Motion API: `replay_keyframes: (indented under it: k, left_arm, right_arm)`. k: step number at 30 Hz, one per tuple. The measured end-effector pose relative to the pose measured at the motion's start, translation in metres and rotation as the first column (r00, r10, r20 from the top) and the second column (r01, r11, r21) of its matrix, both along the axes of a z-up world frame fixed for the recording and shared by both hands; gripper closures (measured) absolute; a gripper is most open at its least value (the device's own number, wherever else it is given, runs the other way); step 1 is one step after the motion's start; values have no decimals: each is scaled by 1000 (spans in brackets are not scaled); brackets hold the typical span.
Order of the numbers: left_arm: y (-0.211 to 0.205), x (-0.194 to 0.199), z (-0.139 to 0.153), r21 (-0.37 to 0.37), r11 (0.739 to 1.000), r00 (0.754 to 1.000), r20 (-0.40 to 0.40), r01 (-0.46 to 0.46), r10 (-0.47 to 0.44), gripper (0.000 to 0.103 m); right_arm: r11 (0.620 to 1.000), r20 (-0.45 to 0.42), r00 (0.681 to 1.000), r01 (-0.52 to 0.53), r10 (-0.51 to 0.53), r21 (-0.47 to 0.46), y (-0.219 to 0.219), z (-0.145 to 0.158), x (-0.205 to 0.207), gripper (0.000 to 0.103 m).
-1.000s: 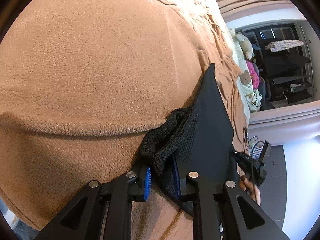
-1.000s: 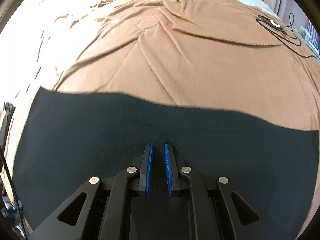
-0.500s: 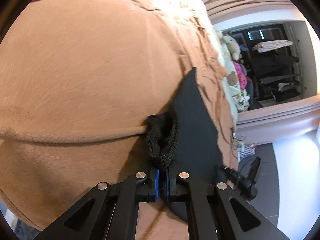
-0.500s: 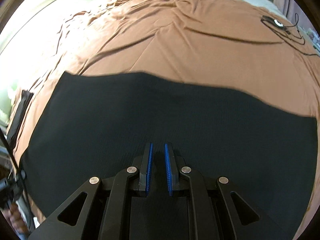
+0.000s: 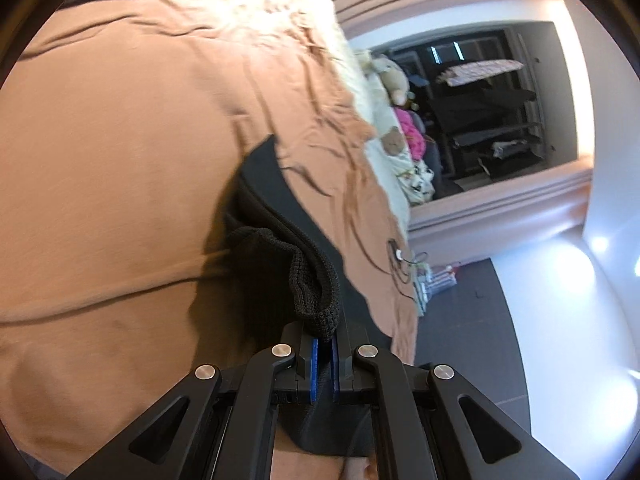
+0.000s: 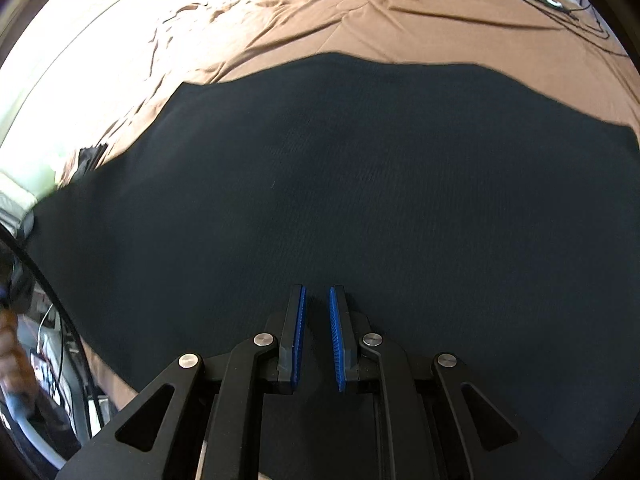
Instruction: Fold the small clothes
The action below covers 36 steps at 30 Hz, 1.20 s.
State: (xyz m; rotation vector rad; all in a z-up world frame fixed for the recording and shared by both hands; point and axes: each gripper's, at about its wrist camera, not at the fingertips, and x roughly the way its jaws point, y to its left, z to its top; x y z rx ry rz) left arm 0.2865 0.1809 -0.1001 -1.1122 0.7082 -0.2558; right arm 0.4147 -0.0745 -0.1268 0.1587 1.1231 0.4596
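Observation:
A black knit garment lies on a brown blanket on a bed. In the left wrist view my left gripper is shut on the garment's ribbed edge and holds it lifted above the blanket, with the rest of the cloth hanging and trailing away. In the right wrist view my right gripper hovers over the spread garment with its blue pads a small gap apart; the cloth fills the view beneath it, and whether the pads pinch any cloth is hidden.
A cable with a small white device lies on the blanket at the far right. Pillows and stuffed toys sit at the bed's head. A dark shelf unit stands beyond. The bed's edge and dark floor are to the right.
My left gripper closed on the ribbed edge and lifted it, swinging toward the bed's head. The black cloth has spread further across the right wrist view.

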Motion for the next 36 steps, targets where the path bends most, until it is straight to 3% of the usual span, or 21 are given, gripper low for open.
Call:
replay_keyframes:
  k: [14, 21, 29, 32, 34, 36]
  left_arm:
    - [-54, 49, 50, 17, 990, 987, 82, 139, -140, 99]
    - [-98, 70, 71, 39, 973, 967, 104, 229, -232, 99]
    - [-143, 85, 92, 59, 944, 935, 127, 325, -330, 99]
    - [-164, 91, 96, 66, 930, 921, 129, 361, -367, 99]
    - [-178, 94, 97, 69, 921, 912, 128, 384, -389, 99]
    - [-191, 97, 96, 67, 913, 904, 125, 403, -408, 99]
  right_arm:
    - [991, 22, 1000, 9, -12, 132, -13, -19, -65, 94]
    - [979, 9, 1000, 23, -26, 204, -23, -27, -74, 94]
    - [966, 22, 997, 61, -68, 251, -58, -15, -79, 93]
    - [963, 40, 994, 90, -103, 253, -84, -9, -87, 76]
    - [957, 52, 990, 110, -128, 268, -94, -6, -100, 51]
    - [951, 72, 985, 134, -160, 280, -108, -3, -107, 48]
